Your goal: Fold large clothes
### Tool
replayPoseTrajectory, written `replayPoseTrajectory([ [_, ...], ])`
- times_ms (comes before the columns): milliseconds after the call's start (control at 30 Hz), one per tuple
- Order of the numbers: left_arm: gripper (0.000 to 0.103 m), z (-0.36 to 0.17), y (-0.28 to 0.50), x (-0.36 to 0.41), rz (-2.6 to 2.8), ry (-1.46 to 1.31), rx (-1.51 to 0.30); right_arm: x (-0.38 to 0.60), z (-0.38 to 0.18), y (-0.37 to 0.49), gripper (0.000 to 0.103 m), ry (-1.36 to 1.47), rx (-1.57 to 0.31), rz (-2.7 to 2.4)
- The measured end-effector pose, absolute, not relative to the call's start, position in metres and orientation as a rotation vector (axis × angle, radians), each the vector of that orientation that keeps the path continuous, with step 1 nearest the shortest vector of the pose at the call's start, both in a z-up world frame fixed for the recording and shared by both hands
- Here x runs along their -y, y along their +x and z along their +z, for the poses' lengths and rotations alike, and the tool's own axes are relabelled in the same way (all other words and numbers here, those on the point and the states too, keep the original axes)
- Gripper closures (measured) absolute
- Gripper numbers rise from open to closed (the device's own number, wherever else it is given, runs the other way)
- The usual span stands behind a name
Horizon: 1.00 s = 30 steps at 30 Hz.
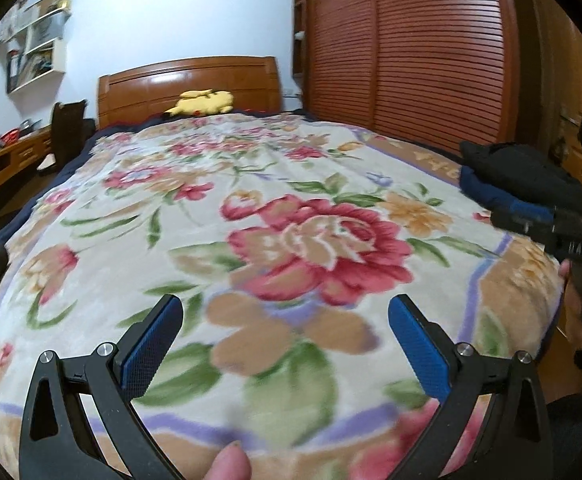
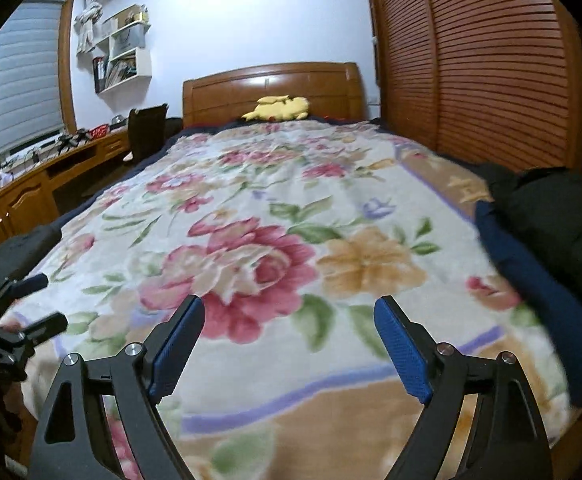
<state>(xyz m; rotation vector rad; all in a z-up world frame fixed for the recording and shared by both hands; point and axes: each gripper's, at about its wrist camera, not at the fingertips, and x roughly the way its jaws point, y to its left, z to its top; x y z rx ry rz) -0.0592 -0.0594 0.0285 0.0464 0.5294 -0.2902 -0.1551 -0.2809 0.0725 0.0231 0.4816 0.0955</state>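
1. At far left in the right wrist view, a window blind (image 2: 11, 76) fills a wood-framed window above a long wooden surface (image 2: 31, 184) strewn with small items too blurred to name.
2. White wall shelves (image 2: 125, 56) hang beside the window; a dark chair (image 2: 145, 132) stands between the surface and the bed.
3. The left tool (image 1: 285, 312) hovers over the near end of the bed, its blue pads (image 1: 151, 348) spread wide with nothing between them; a fingertip (image 1: 229, 462) shows at the bottom edge of that view.
4. A floral blanket (image 1: 251, 208) covers the bed from foot to headboard (image 1: 189, 88), lying mostly flat.
5. A yellow plush toy (image 2: 277, 109) rests at the head of the bed, against the headboard.
6. The right tool (image 2: 289, 316) hangs above the same blanket, its jaws apart and empty, pads clear of the fabric.
7. A heap of dark clothes (image 2: 551, 232), black over navy blue, lies bunched on the right edge of the bed, near its foot, well to the right of both tools and untouched by either.
8. A louvred wooden wardrobe (image 1: 411, 52) runs along the right side of the bed.
9. In the left wrist view, the right tool appears at the far right edge, just beside the clothes heap, with a hand (image 1: 575, 304) below it.
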Motion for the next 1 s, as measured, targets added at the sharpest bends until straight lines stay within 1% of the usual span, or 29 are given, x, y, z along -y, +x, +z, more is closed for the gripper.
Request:
replayPoseTrajectory([
  [200, 0.0, 0.014, -0.051, 0.032, -0.234, 0.009, -0.546, 0.26, 0.049, -0.119, 0.015, 0.011, -0.515, 0.114],
  [267, 0.0, 0.008, -0.048, 0.025, -0.219, 0.005, -0.559, 0.258, 0.055, -0.12, 0.015, 0.016, -0.52, 0.122],
  [533, 0.0, -0.002, -0.044, -0.004, -0.147, -0.019, -0.574, 0.241, 0.047, -0.092, 0.015, -0.008, -0.513, 0.164],
  [767, 0.0, 0.01, -0.056, -0.022, -0.111, -0.051, -0.554, 0.226, 0.047, -0.086, 0.015, -0.027, -0.468, 0.197],
  [1000, 0.0, 0.037, -0.083, -0.032, -0.082, -0.038, -0.478, 0.222, 0.046, -0.103, 0.015, -0.034, -0.385, 0.214],
])
